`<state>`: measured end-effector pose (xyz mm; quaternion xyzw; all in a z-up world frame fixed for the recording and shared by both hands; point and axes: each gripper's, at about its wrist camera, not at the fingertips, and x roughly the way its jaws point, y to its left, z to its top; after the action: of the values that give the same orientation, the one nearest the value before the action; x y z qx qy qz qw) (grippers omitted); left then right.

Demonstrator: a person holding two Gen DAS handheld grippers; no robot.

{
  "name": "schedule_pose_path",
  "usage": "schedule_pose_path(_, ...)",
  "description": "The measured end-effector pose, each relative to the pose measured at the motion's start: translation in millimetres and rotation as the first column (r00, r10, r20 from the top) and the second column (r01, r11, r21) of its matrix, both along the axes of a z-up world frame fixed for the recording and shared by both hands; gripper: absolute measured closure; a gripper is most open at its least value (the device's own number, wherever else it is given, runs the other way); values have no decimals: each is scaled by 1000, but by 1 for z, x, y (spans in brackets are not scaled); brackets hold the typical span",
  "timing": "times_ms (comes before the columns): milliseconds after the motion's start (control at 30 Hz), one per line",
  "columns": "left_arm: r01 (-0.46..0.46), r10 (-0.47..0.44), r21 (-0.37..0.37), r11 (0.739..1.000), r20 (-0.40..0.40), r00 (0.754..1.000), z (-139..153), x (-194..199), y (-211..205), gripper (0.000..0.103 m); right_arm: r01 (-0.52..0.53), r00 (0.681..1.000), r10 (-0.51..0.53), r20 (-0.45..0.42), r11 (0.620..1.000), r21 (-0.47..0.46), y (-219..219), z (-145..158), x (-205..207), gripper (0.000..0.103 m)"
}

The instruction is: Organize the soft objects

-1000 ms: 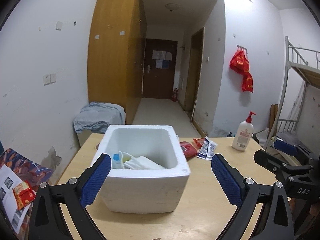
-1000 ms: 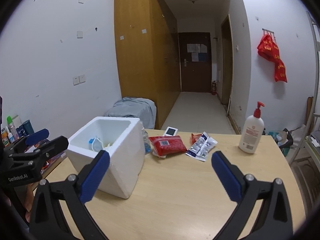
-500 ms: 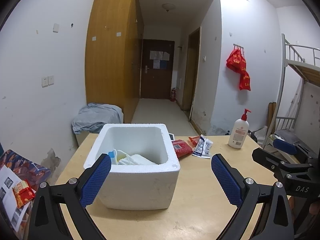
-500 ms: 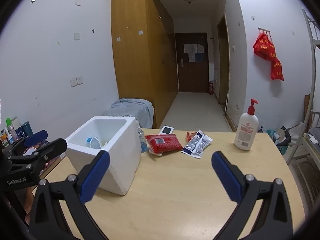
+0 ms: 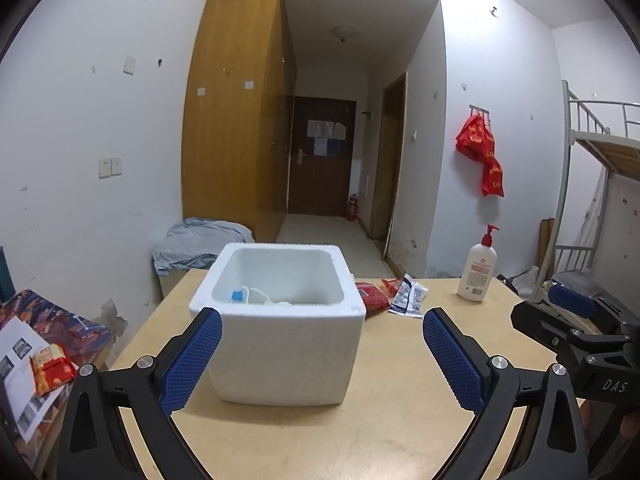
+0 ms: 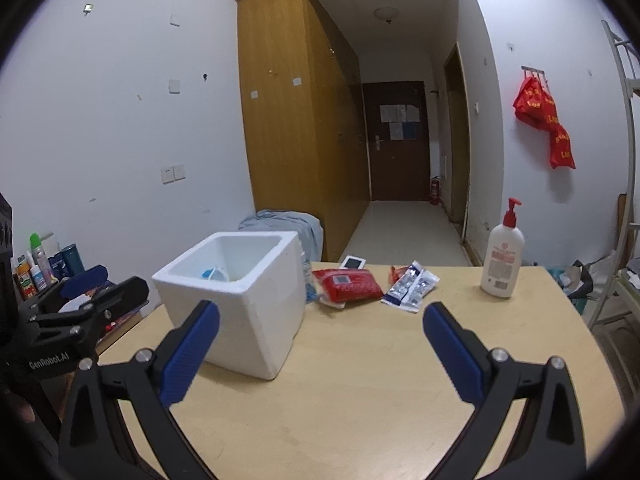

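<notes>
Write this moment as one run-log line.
left gripper: open, empty | right gripper: open, empty | foam box: masks inside | red pack: on table

Wooden table. White pump bottle with red top standing upright near the far right edge. Tall wooden wardrobe on left wall, dark door at hallway end, small fire extinguisher beside it. Red bags hanging on right wall. Blue-grey cloth heaped behind table. Bunk bed frame far right.
</notes>
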<state>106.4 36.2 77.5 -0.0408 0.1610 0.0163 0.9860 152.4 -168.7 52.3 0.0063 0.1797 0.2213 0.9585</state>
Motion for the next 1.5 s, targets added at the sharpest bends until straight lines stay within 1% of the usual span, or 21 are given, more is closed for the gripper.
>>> schedule_pose_path(267, -19, 19, -15, 1000, 30, 999, -26, -26, 1, 0, -24, 1000, 24, 5, 1000, -5, 2, -23, -22, 0)
schedule_pose_path(400, -17, 17, 1, 1000, 61, 998, -35, -39, -4, 0, -29, 999, 30, 29, 999, -17, 1, -36, -37, 0)
schedule_pose_path(533, -41, 39, 18, 999, 100, 994, -45, -52, -6, 0, -5, 998, 7, 56, 999, -36, -4, -45, -50, 0)
schedule_pose_path(700, -40, 39, 4, 999, 84, 996, -55, -58, -7, 0, 3, 999, -2, 38, 1000, -17, -11, -49, -52, 0)
schedule_pose_path(900, -27, 27, -6, 1000, 85, 996, -53, -62, -13, 0, 20, 999, -20, 45, 1000, -10, -15, -41, -53, 0)
schedule_pose_path(1100, -18, 19, -6, 1000, 91, 996, -50, -64, -16, 0, 31, 999, -31, 22, 1000, 2, -18, -43, -49, 0)
schedule_pose_path(1333, -11, 12, -8, 1000, 80, 997, -51, -62, -16, 0, 17, 999, -16, 28, 1000, -5, -14, -43, -49, 0)
schedule_pose_path(1500, -23, 23, -5, 1000, 80, 997, -52, -62, -15, 0, 2, 1000, -2, 23, 1000, -1, -14, -43, -47, 0)
